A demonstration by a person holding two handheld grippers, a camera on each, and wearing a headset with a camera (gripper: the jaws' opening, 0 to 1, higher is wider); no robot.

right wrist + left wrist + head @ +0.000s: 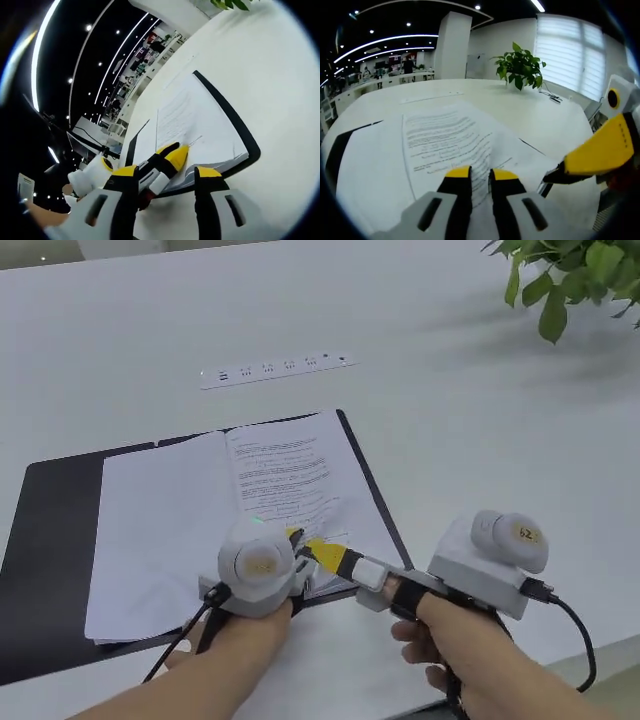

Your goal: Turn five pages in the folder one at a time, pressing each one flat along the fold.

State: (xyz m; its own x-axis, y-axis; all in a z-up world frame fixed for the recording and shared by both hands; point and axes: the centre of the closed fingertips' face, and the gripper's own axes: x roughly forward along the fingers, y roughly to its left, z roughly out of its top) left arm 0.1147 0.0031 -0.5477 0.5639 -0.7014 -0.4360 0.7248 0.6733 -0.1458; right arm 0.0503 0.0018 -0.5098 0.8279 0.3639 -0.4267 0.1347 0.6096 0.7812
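Folder (50,540) first: in the head view it lies open on the white table (450,420). Its black cover shows at the left, with a blank sheet (160,530) on the left half and a printed page (285,475) on the right, meeting at the fold (232,480). A socket strip (275,368) is set in the table beyond it, and a plant (575,275) hangs into the far right corner. Both grippers are at the near edge of the printed page. I see the left gripper (297,536), in the left hand (240,635), with its tips over the bottom of that page. The right gripper (322,558), in the right hand (450,630), points leftward, its yellow tip just beside the left one.

In the left gripper view, my own two yellow-tipped jaws stand close together with only a thin slit between them, and printed paper shows through it. Whether they pinch a sheet or merely sit over it I cannot tell. The other gripper's yellow jaw comes in from the right, its dark tip near the page's right edge. The plant stands well beyond on the table.

In the right gripper view, the jaws are spread wide — released, holding nothing. Between them I see the folder's near corner and the stacked page edges, with the left gripper's yellow tip resting at the bottom edge of the printed page.
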